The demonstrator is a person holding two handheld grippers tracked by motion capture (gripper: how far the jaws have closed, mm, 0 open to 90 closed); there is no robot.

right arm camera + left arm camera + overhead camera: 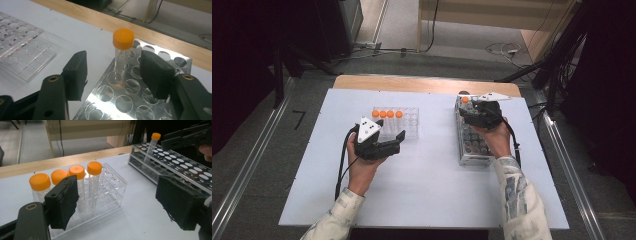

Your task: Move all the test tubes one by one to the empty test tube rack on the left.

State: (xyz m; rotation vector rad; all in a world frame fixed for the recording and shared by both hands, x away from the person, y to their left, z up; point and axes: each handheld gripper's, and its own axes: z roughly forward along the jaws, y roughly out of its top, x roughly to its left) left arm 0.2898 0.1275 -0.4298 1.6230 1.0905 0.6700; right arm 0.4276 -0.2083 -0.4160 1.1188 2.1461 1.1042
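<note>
Right tongs (113, 75) open over the metal rack (140, 100), black pads clear on both sides of the lone orange-capped tube (121, 53), nothing gripped. Left tongs (117, 205) spread wide and empty above the white desk (140, 220), just in front of the clear plastic rack (110, 192) with its row of four orange-capped tubes (94, 182).

Likely step: parting from a tube seated upright in a far-corner hole of the metal rack. Best done by backing straight off with pads well clear of the cap, no sideways brush to tilt the tube. Next pick probably from the clear rack; square approach, grip below the cap.

Tubes slim, transparent, printed with fine graduations, caps smooth. Metal rack shiny, perforated with round holes; plastic rack glassy, tiered. Pads rough, foam-like, frayed at the edges.
</note>
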